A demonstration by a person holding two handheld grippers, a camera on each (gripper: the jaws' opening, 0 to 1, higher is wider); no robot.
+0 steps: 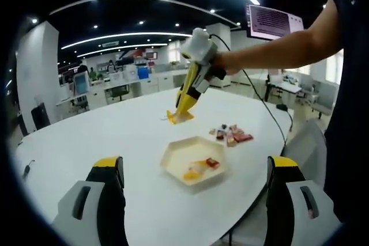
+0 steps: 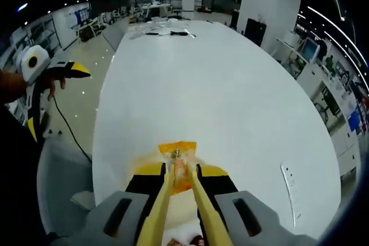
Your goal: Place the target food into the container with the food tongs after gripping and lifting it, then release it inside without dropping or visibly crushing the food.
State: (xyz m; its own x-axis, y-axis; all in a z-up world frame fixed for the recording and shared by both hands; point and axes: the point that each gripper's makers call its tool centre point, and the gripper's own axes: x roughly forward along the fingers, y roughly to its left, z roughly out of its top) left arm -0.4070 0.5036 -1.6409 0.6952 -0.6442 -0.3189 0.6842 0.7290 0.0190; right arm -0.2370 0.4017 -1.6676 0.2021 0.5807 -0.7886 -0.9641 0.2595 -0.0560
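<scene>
A person stands at a long white desk (image 1: 115,136) in an open office, a claw in each hand. The right claw (image 1: 185,105) is raised above the desk, and it grips a pair of yellow food tongs (image 1: 183,108) whose arms run down between its jaws. In the right gripper view the tongs (image 2: 180,191) are squeezed nearly together, and at their tips sits a small orange-wrapped snack (image 2: 177,152), pinched and lifted clear of the surface. Below and nearer to the person lies a cream hexagonal container (image 1: 194,161) on the desk, with a red packet and a yellow one already inside. Just beyond it, toward the desk's edge, a small heap of wrapped snacks (image 1: 230,135) rests on the surface. The left claw (image 1: 193,200) hangs low over the near side of the desk, its jaws spread wide with nothing between them; the same claw (image 2: 40,96) is off to the side in the right gripper view.
</scene>
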